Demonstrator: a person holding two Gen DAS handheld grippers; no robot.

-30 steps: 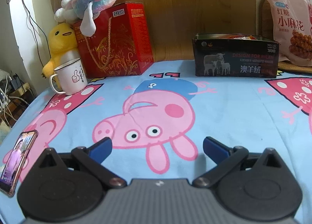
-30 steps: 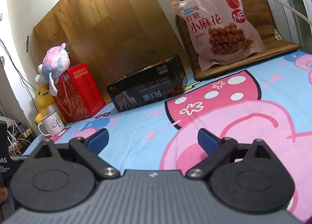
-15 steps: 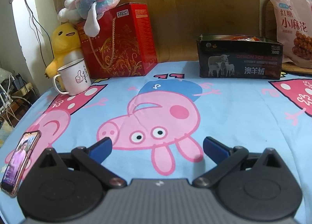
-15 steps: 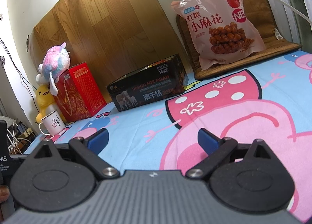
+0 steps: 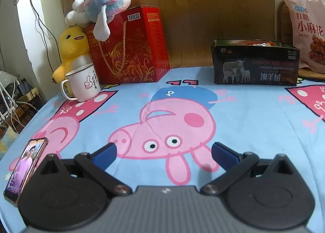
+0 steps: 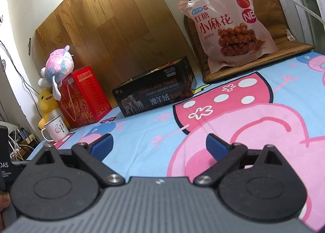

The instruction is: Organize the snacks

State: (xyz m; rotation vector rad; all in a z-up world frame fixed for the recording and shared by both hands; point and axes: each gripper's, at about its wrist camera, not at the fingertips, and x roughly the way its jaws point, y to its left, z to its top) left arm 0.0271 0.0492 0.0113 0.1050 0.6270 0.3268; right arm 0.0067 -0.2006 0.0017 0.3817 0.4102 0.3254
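At upper right you are seeing the pink snack bag (image 6: 229, 24) reading "红糖 小麻花" and "NB"; mid-frame, the black box (image 6: 156, 93) is showing "DESIGN FOR MILAN", "澳羊绒" and "3000D".

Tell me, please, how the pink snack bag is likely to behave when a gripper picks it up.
The snack bag looks puffy and creased, so it would probably flex and sag rather than stay stiff. Its glossy film may slip between the fingers. It leans upright against the mat, so a nudge could probably topple it.

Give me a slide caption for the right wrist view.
Open right gripper hovers empty above the cartoon sheet, facing the black box and pink snack bag.
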